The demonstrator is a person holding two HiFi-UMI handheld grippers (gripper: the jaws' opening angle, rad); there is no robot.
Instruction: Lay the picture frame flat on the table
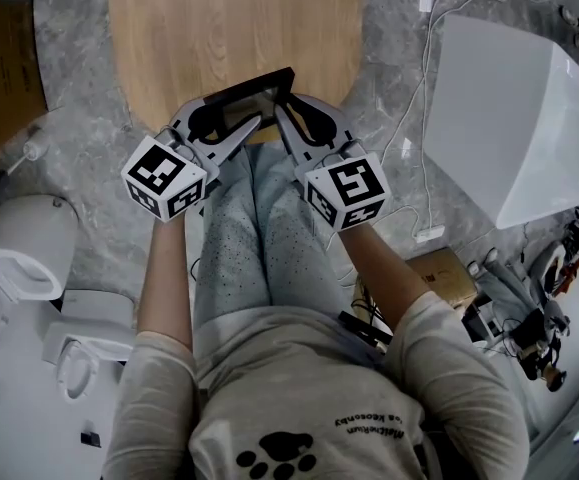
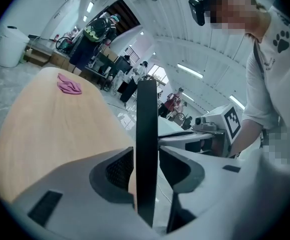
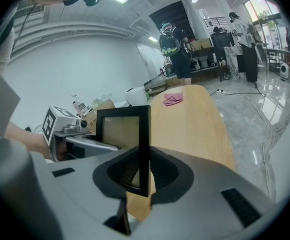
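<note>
**Frame upright at the table's near end, one side gripped**

Grey marbled floor (image 1: 389,138) is running all around the pale oval wooden table (image 1: 229,28), with a white angular box (image 1: 514,118) standing off to the right and a brown cardboard carton (image 1: 447,273) lying near my right knee. At the table's far end a crumpled pink cloth (image 2: 69,84) is lying by itself.

I am holding the black-rimmed picture frame with a glass front (image 1: 254,96) upright on its edge over the table's near end, not flat. Whether its lower edge is touching the wood I cannot tell.

My right gripper (image 1: 294,113) is clamping the frame's right side rail, its pads pressing on both faces. My left gripper (image 1: 231,116) is straddling the opposite edge with its jaws spread, and thin slivers of gap are showing on either side of the rail.

Each gripper is carrying a white cube with black square markers (image 1: 164,176); these are patterns, not words. My beige shirt is showing a black paw print (image 1: 279,455) with a line of small lettering above it, too small to read.
</note>
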